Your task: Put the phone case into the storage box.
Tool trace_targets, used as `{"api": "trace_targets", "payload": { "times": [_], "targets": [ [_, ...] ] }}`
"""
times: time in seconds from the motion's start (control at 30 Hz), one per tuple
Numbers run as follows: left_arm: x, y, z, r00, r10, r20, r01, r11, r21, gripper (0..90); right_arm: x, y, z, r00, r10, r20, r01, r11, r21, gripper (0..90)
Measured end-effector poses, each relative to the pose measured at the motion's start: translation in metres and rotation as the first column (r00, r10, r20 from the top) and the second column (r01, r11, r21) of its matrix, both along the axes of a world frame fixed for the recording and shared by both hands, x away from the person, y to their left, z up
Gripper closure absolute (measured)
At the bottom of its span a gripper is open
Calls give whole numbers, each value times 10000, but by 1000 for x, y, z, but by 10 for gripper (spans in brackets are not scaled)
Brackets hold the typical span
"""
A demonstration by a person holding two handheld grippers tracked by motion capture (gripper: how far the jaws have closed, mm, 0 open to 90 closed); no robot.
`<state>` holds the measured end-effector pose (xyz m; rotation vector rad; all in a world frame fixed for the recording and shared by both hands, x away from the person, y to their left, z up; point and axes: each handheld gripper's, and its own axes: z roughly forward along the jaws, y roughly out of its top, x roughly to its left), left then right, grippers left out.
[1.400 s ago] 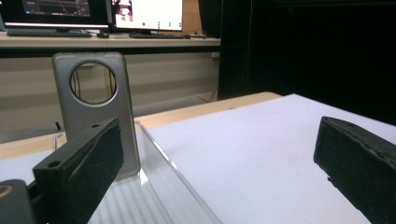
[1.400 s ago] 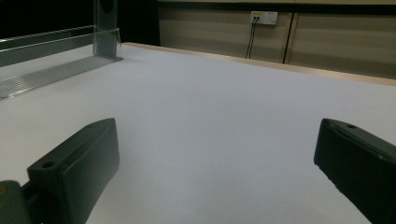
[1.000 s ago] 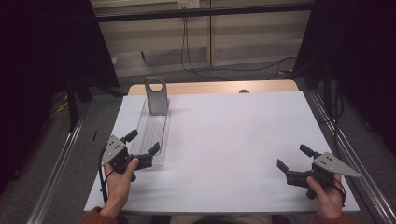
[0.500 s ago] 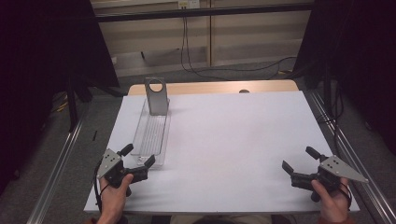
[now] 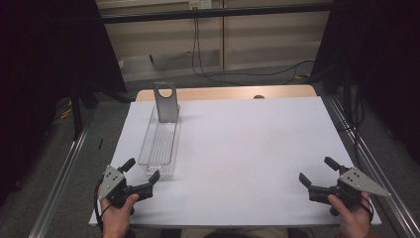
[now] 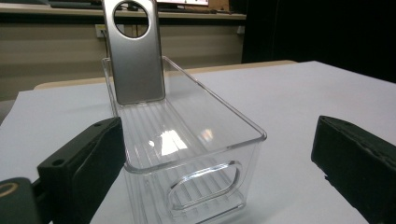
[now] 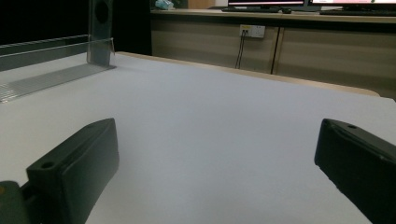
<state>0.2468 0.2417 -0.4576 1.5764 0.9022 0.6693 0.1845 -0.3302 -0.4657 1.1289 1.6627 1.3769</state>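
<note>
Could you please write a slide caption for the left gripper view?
Open left tool faces a clear bin with a metal plate standing inside.

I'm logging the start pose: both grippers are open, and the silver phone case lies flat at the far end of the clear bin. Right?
Not quite. The phone case does not lie flat: in the left gripper view it stands upright against the far end wall of the bin. The rest holds: the left gripper and the right gripper are both open.

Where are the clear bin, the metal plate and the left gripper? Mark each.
clear bin (image 6: pixel 196 144), left gripper view, ribbed floor.
metal plate (image 5: pixel 165 105), high view, flat face under its hole.
left gripper (image 5: pixel 142 174), high view, between fingertips.
</note>
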Motion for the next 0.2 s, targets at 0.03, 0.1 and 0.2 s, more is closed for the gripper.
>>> {"api": "trace_targets", "payload": {
  "times": [0.03, 0.1, 0.2],
  "targets": [
    [0, 0, 0, 10000, 36, -26, -36, 9999, 134, 32, 0, 0, 0, 10000, 12, -23, -12, 10000, -15, 0],
    [1, -2, -1, 9999, -123, -94, 124, 9999, 99, 32, 1, -1, 0, 10000, -72, -1, 72, 10000, 61, 0],
    [1, -2, 0, 9998, -174, -101, 174, 9998, 6, 31, 1, -1, 0, 10000, -52, -28, 53, 9999, 162, 0]
  ]
}}
